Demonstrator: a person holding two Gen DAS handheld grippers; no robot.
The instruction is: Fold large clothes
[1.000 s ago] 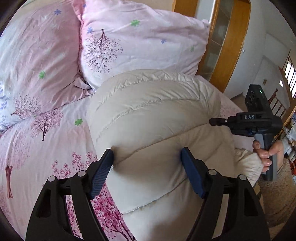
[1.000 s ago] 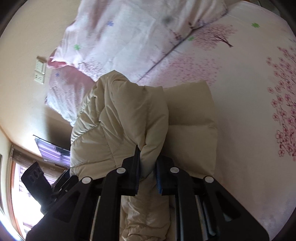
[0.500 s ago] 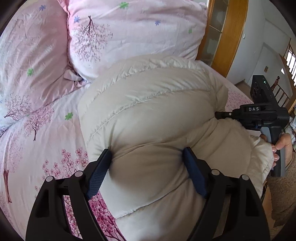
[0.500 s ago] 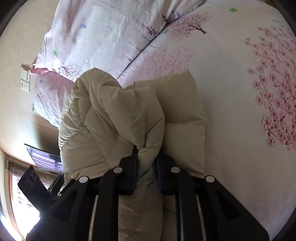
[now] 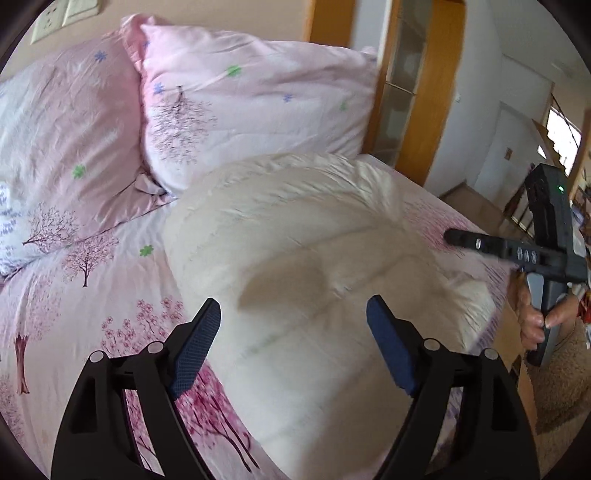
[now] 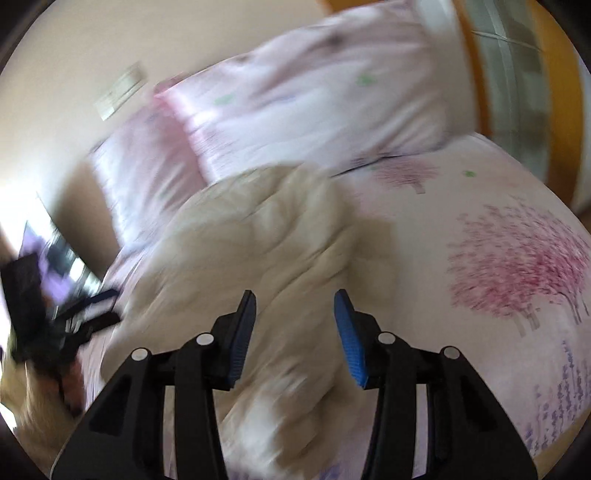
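A cream puffy jacket (image 5: 314,258) lies folded in a thick bundle on the pink flowered bed sheet (image 5: 92,295). My left gripper (image 5: 291,310) hovers over its near end, jaws wide open, pads clear of the cloth. My right gripper (image 6: 295,295) is opening above the jacket (image 6: 266,251); nothing is pinched between its blue pads (image 6: 349,332). In the left wrist view a hand holds the right gripper (image 5: 480,245) at the bed's right edge. The right wrist view is blurred and shows the left gripper (image 6: 85,310) dimly at the left.
Two pink pillows (image 5: 251,103) lean at the head of the bed by a wall with sockets (image 5: 48,18). A wooden door frame (image 5: 424,110) stands behind the bed's right side. A beige rug (image 5: 565,369) covers the floor to the right.
The right gripper has let go of the jacket's fold, opened, rolled and pulled back. The left gripper has drawn back from the bundle, which now rests on the sheet.
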